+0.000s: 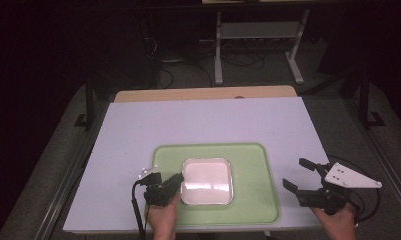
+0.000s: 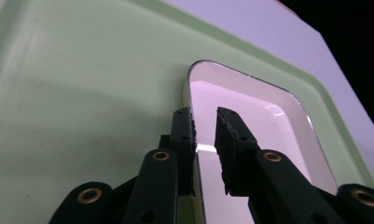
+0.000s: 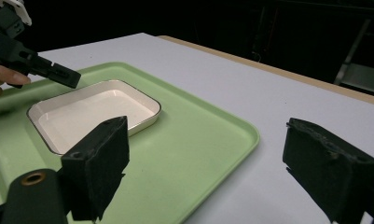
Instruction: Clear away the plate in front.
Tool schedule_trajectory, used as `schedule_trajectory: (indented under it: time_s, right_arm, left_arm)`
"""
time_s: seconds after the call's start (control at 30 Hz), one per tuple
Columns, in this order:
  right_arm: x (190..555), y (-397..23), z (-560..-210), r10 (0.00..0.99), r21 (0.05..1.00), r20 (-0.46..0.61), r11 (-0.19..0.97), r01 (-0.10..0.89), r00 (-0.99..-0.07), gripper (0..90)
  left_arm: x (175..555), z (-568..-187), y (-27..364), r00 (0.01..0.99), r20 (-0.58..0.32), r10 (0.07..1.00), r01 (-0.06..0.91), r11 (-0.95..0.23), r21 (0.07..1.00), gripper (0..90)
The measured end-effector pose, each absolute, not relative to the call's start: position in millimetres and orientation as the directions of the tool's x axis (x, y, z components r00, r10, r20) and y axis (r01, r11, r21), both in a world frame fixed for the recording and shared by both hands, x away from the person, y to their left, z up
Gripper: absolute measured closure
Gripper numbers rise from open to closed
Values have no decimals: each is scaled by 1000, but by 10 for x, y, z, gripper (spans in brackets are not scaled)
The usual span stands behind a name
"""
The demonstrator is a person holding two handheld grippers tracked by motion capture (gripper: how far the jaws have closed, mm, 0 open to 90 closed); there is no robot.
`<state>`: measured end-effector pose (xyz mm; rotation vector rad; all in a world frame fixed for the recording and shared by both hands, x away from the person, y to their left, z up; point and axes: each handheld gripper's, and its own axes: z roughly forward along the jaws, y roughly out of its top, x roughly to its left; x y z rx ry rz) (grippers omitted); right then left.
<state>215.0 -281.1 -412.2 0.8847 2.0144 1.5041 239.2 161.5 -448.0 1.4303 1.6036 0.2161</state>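
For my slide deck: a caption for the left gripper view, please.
Left gripper with its jaws astride the white dish's rim on the green tray.

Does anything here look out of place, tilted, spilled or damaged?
Nothing stands out. The white dish lies flat and empty on the green tray, and the tray sits square on the table. No spill or damage shows.

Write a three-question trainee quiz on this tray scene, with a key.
1. True or false: the white dish sits on the green tray.
2. What do the left tongs straddle? A) the tray's edge B) the dish's rim C) a cable
3. Fill in: the right tongs, held beside the tray, have their jaws wide ____.
Key: 1 true; 2 B; 3 open.
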Motion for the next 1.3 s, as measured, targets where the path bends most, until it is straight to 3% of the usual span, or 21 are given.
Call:
schedule_trajectory:
  time_s: [1.3]
  right_arm:
    - [2165, -2776, -4130, 732, 953, 4, 203, 223, -682, 136]
  left_arm:
    - [2410, -4249, 1678, 346, -388, 854, 604, 114, 789, 499]
